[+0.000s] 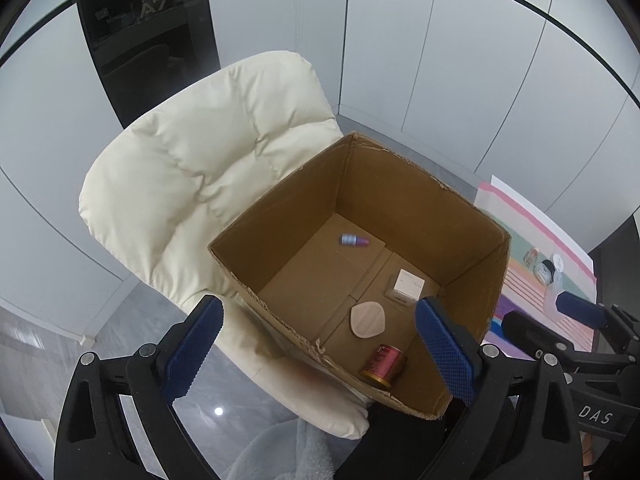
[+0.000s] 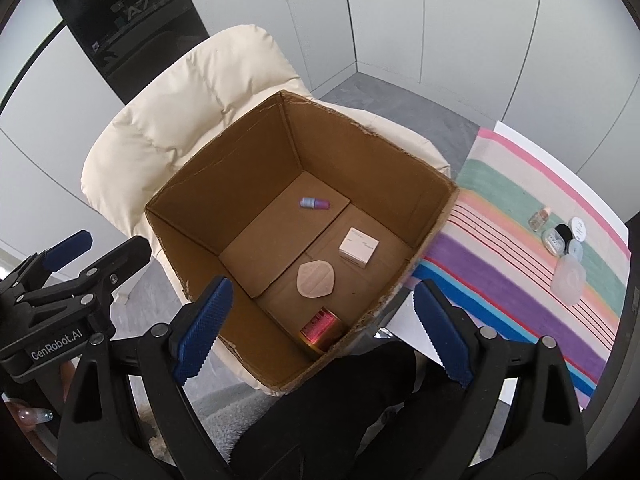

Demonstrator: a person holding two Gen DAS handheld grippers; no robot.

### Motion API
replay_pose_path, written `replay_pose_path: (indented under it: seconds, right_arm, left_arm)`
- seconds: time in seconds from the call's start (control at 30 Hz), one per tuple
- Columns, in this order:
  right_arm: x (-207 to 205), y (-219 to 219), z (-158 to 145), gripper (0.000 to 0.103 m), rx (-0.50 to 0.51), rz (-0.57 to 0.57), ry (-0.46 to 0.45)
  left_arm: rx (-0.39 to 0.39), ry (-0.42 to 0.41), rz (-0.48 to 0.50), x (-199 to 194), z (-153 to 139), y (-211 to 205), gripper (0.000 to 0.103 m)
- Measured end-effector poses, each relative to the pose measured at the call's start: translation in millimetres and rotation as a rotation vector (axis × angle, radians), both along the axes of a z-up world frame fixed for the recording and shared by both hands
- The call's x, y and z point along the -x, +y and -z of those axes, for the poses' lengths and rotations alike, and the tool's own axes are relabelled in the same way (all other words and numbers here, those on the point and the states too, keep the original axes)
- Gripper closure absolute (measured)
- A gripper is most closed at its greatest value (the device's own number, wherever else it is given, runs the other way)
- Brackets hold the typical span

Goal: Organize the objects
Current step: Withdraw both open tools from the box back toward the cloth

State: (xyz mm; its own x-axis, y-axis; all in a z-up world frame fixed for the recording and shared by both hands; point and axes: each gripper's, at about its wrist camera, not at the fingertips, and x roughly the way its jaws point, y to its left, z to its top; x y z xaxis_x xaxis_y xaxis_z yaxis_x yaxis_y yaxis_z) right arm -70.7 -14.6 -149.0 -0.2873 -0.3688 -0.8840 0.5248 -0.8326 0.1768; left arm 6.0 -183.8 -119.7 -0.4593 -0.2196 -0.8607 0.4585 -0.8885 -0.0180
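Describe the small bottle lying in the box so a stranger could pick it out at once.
Find the open cardboard box standing on the cream padded chair. On its floor, toward the far corner and apart from the other items, lies the small bottle on its side. Only it is blue with a purple cap.

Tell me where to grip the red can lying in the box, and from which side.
Grip the red can across its round body, not end to end. It lies on its side near the cardboard box wall, so come from straight above with the open right gripper, jaws set across its long axis.
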Motion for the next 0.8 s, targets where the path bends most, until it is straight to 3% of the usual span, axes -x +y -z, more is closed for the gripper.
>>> replay_pose_path:
  seconds: [0.4, 0.8]
  right_arm:
    - [-14, 27, -13, 0.009, -0.006, 0.044, 0.033]
    - [-29, 85, -26, 0.009, 0.009, 0.14, 0.051]
  left_arm:
    - [0.014, -0.002, 0.024, -11, -10, 22, 0.005]
    - [0.034, 0.008, 0.146, -12, -25, 80, 0.005]
